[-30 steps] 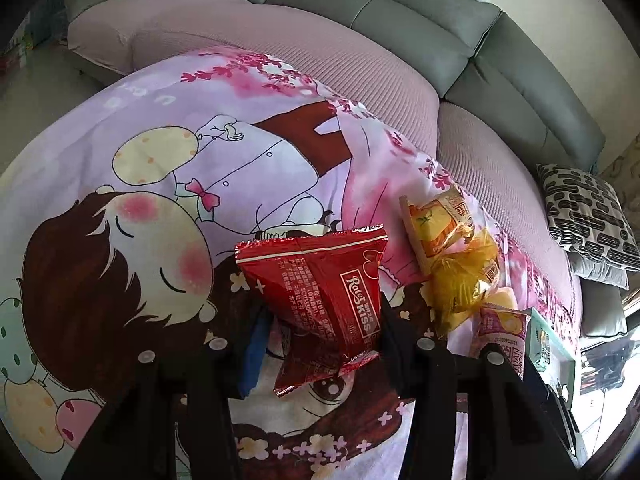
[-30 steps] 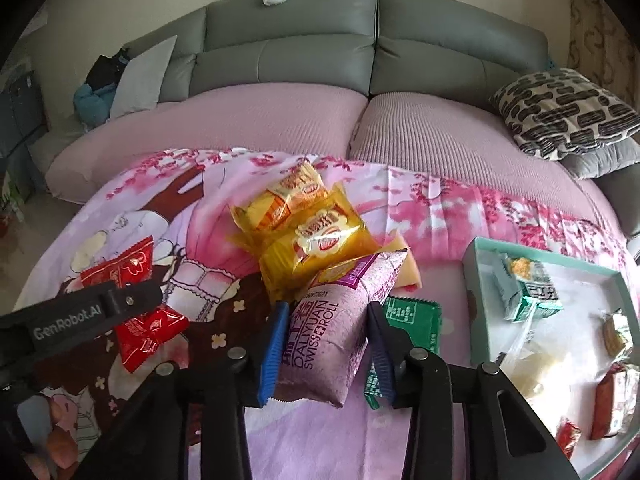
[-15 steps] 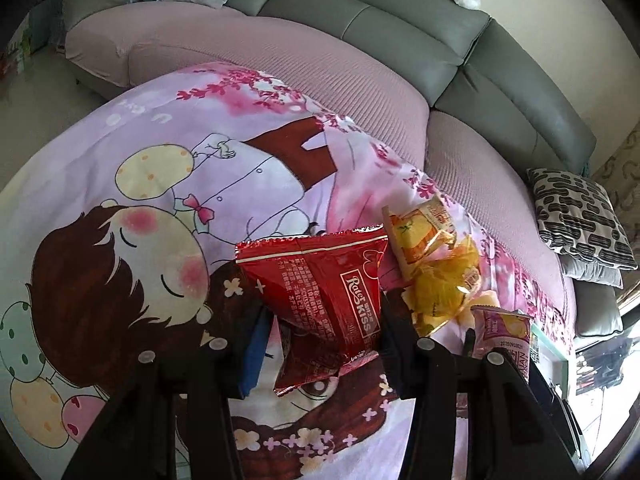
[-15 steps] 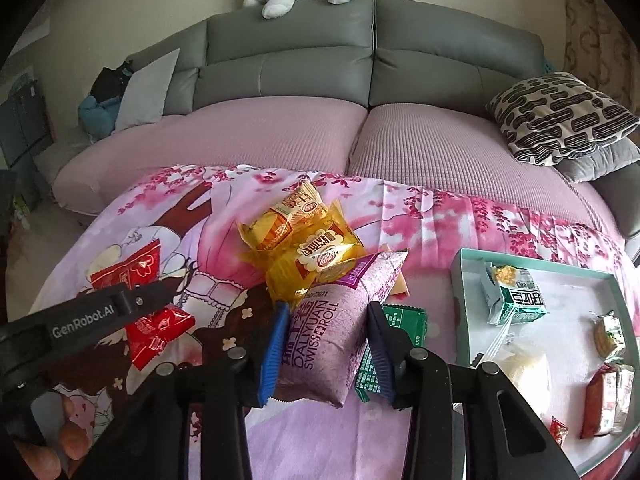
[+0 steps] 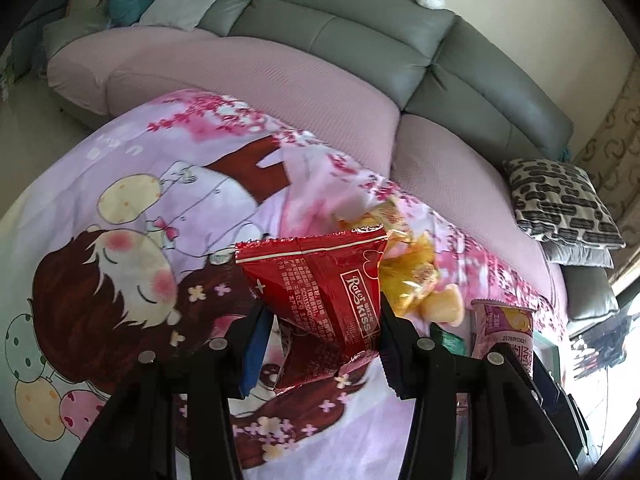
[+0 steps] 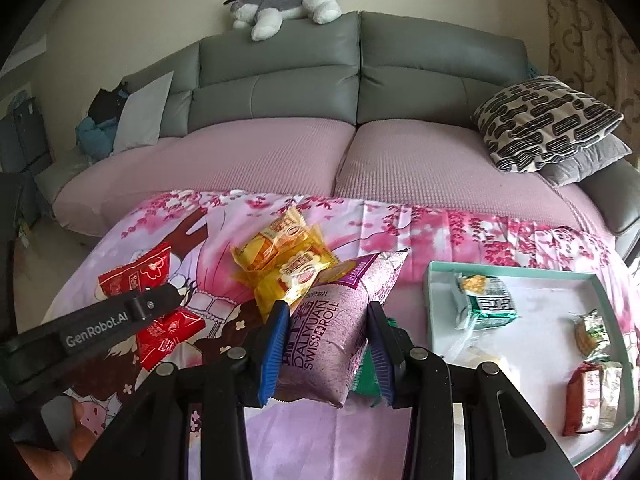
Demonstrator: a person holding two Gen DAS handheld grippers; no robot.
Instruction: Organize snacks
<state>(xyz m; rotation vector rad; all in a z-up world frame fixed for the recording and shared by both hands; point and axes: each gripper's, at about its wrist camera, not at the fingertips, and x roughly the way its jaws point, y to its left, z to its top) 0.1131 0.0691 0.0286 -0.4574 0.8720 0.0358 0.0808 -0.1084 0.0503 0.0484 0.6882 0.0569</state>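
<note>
Left jaws: the left gripper has its jaws clamped on a glossy red foil snack packet printed "KISS", whose top edge stands clear of the cloth.
Below that packet: a second piece of red foil hangs between the same jaws (one folded packet or two, I cannot tell).
Right jaws: the right gripper has its jaws pressed against both sides of a puffy lilac plastic packet marked "SWISS ROLL", tilted with its sealed end pointing away.
Under the right jaws: a green foil packet shows only as a sliver, mostly hidden behind the lilac one.
Just beyond: a heap of crinkly yellow and orange cellophane packets lies on the cloth; in the left wrist view the red packet covers part of it.
Surface: a pink cartoon-print cloth with a sleeping girl covers whatever lies beneath (tabletop or seat, not shown).
Tray: a shallow mint-rimmed white tray sits to the right on the cloth, holding several small packets; the picture's edge cuts off its near corner.
Hand: fingertips of the person's left hand show at the lower left, blurred.
Background: a grey leather sofa with pink seat covers, a grey-and-white plush dog on its backrest.
</note>
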